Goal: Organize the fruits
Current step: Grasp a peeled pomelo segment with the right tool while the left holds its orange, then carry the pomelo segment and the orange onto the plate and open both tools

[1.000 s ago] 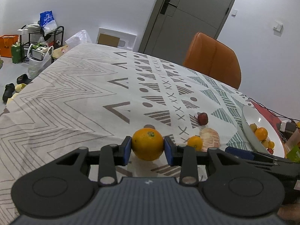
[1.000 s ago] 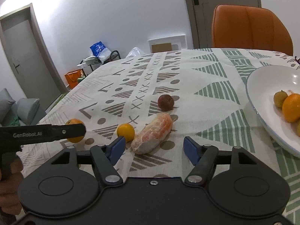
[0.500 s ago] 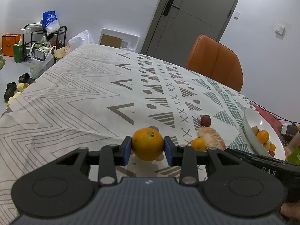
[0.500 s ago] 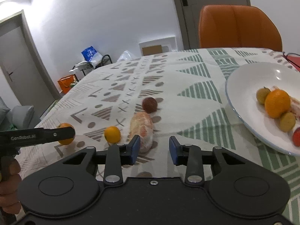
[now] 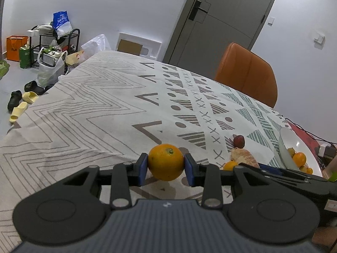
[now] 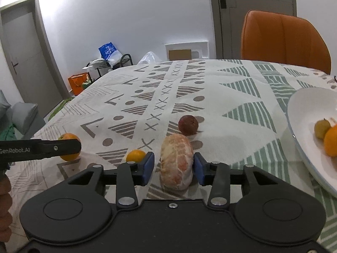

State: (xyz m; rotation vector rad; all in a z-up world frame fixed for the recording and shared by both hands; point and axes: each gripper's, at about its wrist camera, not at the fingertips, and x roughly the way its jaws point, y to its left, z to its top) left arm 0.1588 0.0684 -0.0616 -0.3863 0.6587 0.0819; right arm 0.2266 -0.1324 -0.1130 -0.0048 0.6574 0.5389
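Peeled citrus point(image 6: 177, 164) lies lengthwise between right tool point(image 6: 174, 166) pads.

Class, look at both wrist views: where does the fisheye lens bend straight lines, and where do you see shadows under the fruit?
Left wrist view: the door frame bows and leans; a soft shadow lies under the gripped orange. Right wrist view: the door edges curve; the dark red fruit casts a faint shadow to its right.

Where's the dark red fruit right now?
The dark red fruit sits on the patterned tablecloth, just beyond the peeled citrus between the right tongs, left of the white bowl.
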